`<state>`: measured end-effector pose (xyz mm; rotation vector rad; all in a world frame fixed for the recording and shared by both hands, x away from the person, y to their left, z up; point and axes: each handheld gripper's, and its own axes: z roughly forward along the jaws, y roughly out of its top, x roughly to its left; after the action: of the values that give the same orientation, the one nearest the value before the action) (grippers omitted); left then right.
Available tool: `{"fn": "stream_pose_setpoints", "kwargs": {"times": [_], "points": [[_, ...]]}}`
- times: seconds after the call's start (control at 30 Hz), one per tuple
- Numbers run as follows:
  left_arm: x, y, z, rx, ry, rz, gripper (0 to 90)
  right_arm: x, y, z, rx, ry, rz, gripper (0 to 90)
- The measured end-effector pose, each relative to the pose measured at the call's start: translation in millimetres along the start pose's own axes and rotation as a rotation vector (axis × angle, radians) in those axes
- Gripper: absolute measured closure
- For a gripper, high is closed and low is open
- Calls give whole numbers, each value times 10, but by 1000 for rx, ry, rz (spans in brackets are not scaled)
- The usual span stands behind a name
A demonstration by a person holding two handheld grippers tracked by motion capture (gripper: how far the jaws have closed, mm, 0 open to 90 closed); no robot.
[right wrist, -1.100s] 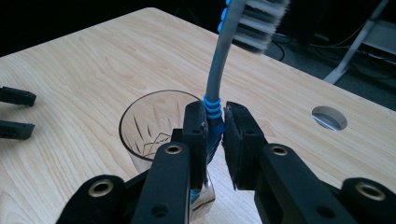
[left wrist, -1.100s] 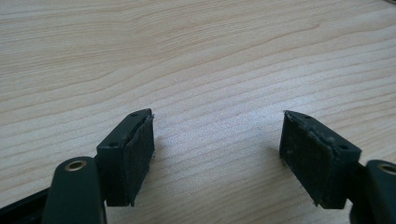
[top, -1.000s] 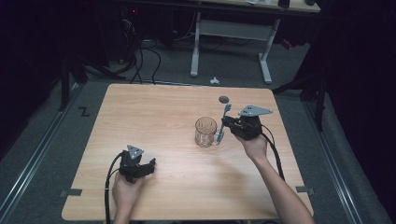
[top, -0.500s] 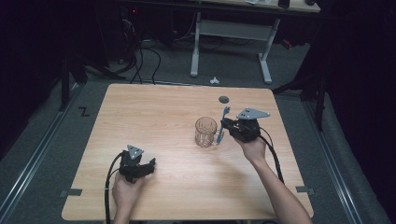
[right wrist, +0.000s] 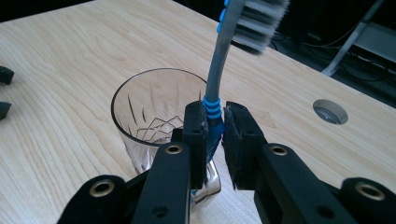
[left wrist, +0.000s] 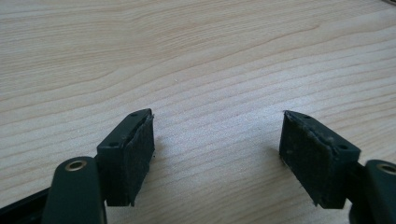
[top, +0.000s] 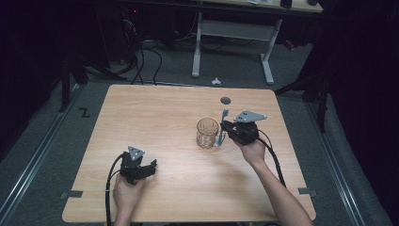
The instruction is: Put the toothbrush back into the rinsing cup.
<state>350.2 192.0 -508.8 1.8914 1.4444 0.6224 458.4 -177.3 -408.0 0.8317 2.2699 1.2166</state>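
A clear cut-glass tumbler point(top: 207, 133) point(right wrist: 154, 116) stands upright near the middle of the wooden table point(top: 155, 113). My right gripper point(top: 224, 132) point(right wrist: 215, 126) is just to its right, shut on a blue and grey toothbrush point(top: 222, 126) point(right wrist: 219, 79). The brush is held upright beside the glass rim, bristle head at the top, outside the glass. My left gripper point(top: 151, 165) point(left wrist: 217, 149) rests on the table near the front left, its pads point(left wrist: 140, 149) wide apart with bare wood between them.
A round hole point(top: 226, 100) point(right wrist: 330, 111) sits in the tabletop behind the right gripper. Cables trail from both grippers toward the front edge. A white desk frame point(top: 233, 42) stands on the floor beyond the table's far edge.
The right gripper with the toothbrush has shifted slightly left, closer to the glass. The left gripper has stayed where it was.
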Motion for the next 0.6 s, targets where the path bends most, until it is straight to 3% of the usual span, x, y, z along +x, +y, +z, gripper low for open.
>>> {"fn": "stream_pose_setpoints", "kwargs": {"times": [0.17,0.6], "points": [[1,0,-1,0,0,-1,270,33,-15,39,17,-3,-19,794],[1,0,-1,1,0,-1,271,10,-40,74,43,6,3,756]]}}
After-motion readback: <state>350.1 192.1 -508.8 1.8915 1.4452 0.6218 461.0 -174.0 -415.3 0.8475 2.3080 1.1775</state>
